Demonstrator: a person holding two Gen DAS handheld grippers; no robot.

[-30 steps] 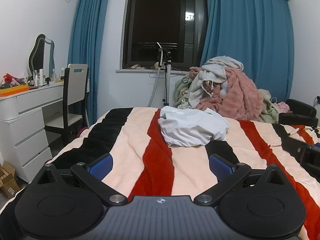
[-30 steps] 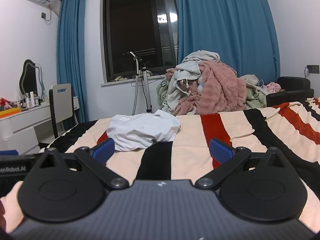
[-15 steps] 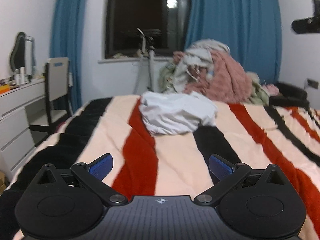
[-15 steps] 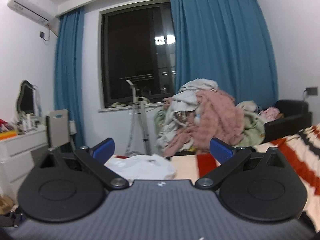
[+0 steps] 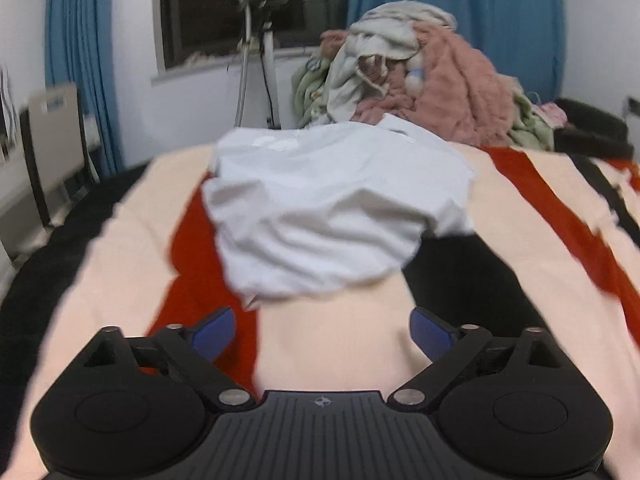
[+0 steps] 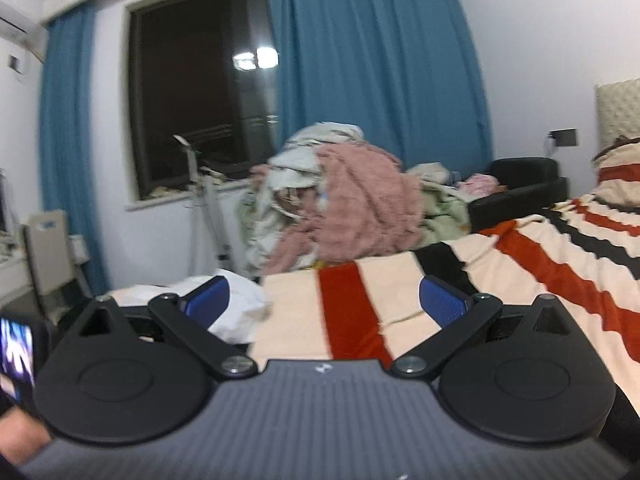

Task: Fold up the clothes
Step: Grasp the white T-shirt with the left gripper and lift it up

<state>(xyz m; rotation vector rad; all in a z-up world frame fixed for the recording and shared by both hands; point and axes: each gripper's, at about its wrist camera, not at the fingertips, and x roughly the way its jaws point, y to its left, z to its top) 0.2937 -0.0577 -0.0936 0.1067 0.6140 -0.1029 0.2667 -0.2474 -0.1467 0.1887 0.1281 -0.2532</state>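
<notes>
Left gripper (image 5: 322,330): jaws wide but closing, nothing between the blue pads (image 5: 212,332); it points down at the bed just short of the white garment.
Right gripper (image 6: 324,300): jaws spread, gripping nothing; it looks almost level across the bed, its left pad (image 6: 206,302) overlapping the garment's edge in this view, though contact cannot be told.
White garment (image 5: 332,208): a crumpled white top lying in a loose heap on the striped blanket, its near hem ragged and bunched, straight ahead of the left gripper. In the right wrist view only a corner of it (image 6: 240,308) shows at lower left.
Striped blanket (image 5: 520,248): cream, red and black bands covering the bed beneath the garment; bare cream cloth lies between the left jaws.
Laundry pile (image 5: 420,72): pink, green and pale clothes stacked beyond the garment, against the blue curtain (image 5: 460,0) and the dark window (image 5: 224,4).
Chair (image 5: 52,140): stands off the bed, to the garment's left.
Step in hand: the reach, judged from both grippers being empty and the garment unflattened; no fold appears begun.
Next move: likely the left gripper pinching the near hem, the right taking another edge, so the cloth can be pulled flat before any fold.
</notes>
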